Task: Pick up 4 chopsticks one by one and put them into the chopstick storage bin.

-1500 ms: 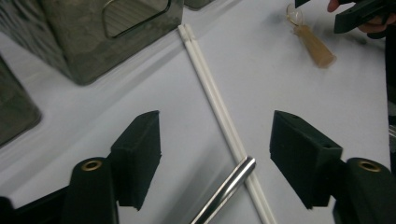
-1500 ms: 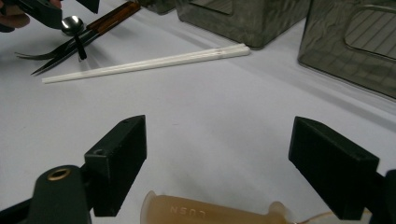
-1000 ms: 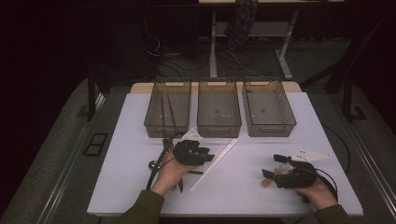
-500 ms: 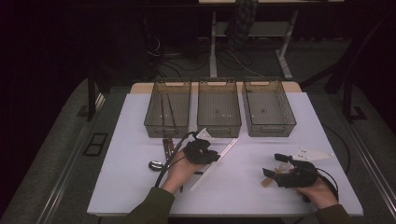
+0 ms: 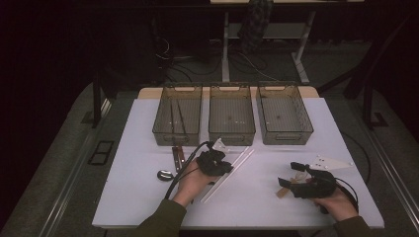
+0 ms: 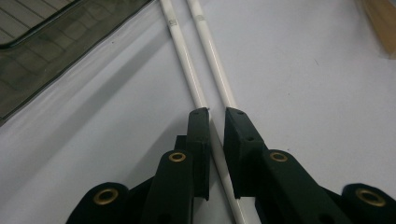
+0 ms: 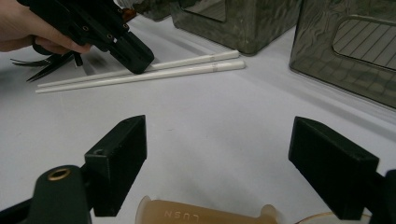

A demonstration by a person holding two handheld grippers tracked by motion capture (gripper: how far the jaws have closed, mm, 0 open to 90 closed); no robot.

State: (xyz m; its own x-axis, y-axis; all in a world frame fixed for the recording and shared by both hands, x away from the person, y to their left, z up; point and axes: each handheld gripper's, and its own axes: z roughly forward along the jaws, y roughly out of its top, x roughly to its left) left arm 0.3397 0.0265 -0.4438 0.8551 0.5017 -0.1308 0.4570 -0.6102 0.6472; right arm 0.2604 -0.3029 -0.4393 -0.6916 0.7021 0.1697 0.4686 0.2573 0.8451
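Note:
Two white chopsticks (image 5: pixel 232 170) lie side by side on the white table (image 5: pixel 148 128), slanting toward the middle bin. My left gripper (image 5: pixel 225 169) sits over them. In the left gripper view its jaws (image 6: pixel 217 112) have just been closing and now pinch the left chopstick (image 6: pixel 187 60); the other chopstick (image 6: pixel 212 56) runs just outside the right jaw. My right gripper (image 5: pixel 289 174) rests at the front right, open wide (image 7: pixel 217 126), with nothing between its jaws. A tan plastic handle (image 7: pixel 205 214) lies just below it on the table.
Three clear grey bins (image 5: pixel 231 118) stand in a row at the back; the left bin (image 5: pixel 177 121) holds thin dark sticks. A brown-handled utensil (image 5: pixel 177 155) and a metal spoon (image 5: pixel 163 174) lie left of my left hand. A desk frame stands beyond the table.
My left gripper has shifted slightly to the right onto the chopsticks, and its jaws have narrowed around one. The right gripper has stayed in place.

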